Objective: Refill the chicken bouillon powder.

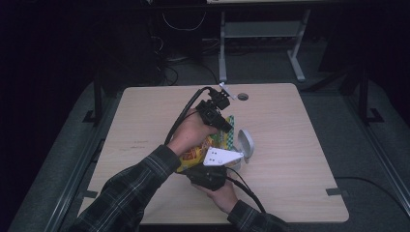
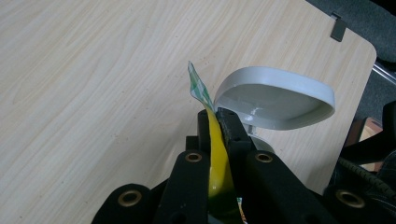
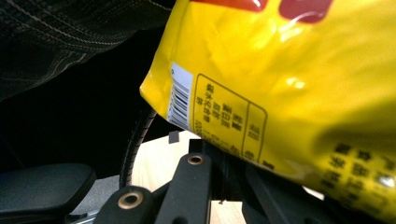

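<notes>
A yellow snack bag (image 1: 197, 153) with red print hangs between my two grippers above the middle of the table. My left gripper (image 1: 227, 127) is shut on the bag's upper seam. In the left gripper view the yellow film runs up between the jaws (image 2: 217, 116), and a green-and-white checked strip (image 2: 198, 86) sticks out past the tips. My right gripper (image 1: 207, 168), under its grey plate, is at the bag's lower end. In the right gripper view the bag (image 3: 280, 84), with its barcode, lies over the shut jaws (image 3: 219, 154) and its edge is caught there.
A shallow white bowl (image 1: 245, 143) stands tipped on its rim just right of the bag, seen close behind the left jaws (image 2: 275, 98). The wooden table (image 1: 290, 183) has a cable hole (image 1: 242, 96) at its far edge. Table legs and cables stand beyond.
</notes>
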A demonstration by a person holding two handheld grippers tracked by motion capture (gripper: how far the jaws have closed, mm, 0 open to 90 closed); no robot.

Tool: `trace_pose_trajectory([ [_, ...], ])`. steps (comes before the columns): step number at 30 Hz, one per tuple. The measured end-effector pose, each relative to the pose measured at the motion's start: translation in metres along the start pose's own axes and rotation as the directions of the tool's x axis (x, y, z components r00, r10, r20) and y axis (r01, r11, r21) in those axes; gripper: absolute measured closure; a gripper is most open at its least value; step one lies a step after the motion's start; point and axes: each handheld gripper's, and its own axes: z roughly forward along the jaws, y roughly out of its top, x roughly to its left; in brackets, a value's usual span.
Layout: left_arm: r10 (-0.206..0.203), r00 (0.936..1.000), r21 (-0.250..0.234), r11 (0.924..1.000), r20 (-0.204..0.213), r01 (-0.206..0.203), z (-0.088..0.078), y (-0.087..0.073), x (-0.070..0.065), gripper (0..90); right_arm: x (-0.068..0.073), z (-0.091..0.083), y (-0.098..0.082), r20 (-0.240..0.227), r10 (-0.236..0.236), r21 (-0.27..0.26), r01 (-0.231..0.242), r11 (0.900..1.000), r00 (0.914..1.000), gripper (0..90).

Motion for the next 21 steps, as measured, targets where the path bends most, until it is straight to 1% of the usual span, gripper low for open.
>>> trace_pose_trajectory([
  [21, 0.001, 1.0, -0.002, 1.0, 0.0, -0.001, 0.0002, 0.0008, -0.0008, 89.6, -0.0003, -0.0006, 0.0004, 0.001, -0.003, -0.001, 0.003, 1.0, 1.0, 90.0],
])
